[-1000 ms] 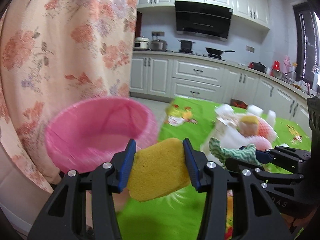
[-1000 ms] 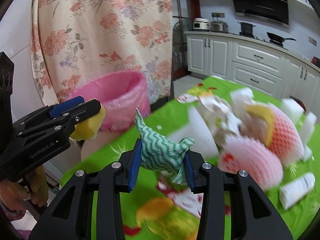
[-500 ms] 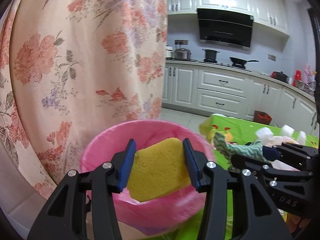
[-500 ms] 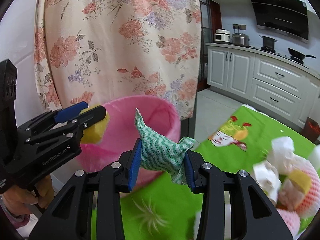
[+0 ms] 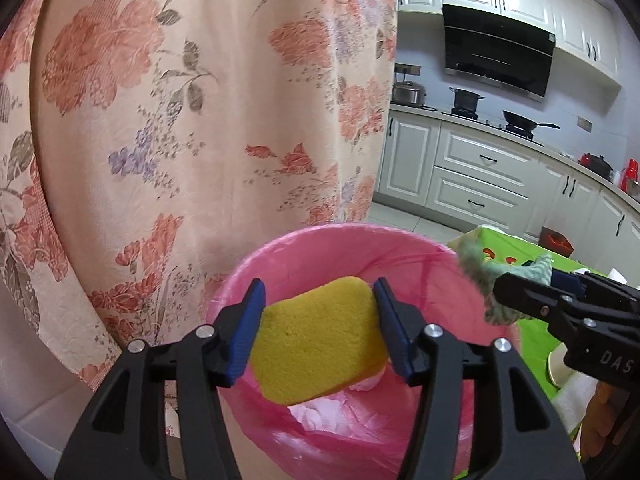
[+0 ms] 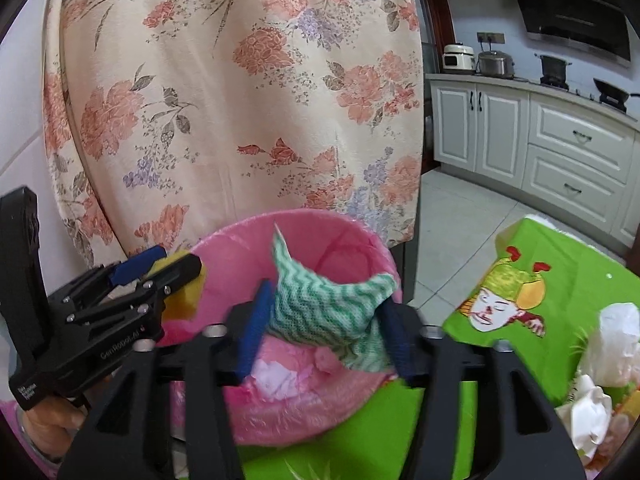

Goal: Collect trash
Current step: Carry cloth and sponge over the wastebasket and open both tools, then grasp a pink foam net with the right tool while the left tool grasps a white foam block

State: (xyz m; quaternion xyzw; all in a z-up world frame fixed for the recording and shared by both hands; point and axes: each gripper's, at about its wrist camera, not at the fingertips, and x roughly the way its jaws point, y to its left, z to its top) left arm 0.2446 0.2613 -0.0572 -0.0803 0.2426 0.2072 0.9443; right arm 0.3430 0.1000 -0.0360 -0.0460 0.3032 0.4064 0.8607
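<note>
A pink-lined trash bin (image 5: pixel 352 236) stands beside the table, with white and pink scraps at its bottom. My left gripper (image 5: pixel 320 320) hangs over the bin's mouth. Its jaws are opening, and the yellow sponge (image 5: pixel 316 344) sits tilted and loose between the blue pads. My right gripper (image 6: pixel 324 320) is over the same bin (image 6: pixel 240 228). Its jaws are opening too, blurred. The green-and-white zigzag cloth (image 6: pixel 320 304) is still between them, draped against the right pad. The right gripper (image 5: pixel 560 284) shows at the right edge of the left wrist view.
A floral curtain (image 5: pixel 180 120) hangs right behind the bin. The green tablecloth (image 6: pixel 560 280) lies to the right with crumpled white paper and plastic (image 6: pixel 600 360) on it. White kitchen cabinets (image 5: pixel 480 168) line the far wall. A hand (image 6: pixel 52 420) holds the left gripper.
Both grippers swung left from the table to above the pink bin. Both pairs of jaws have spread wider, and the sponge has tipped and dropped a little between the left pads.
</note>
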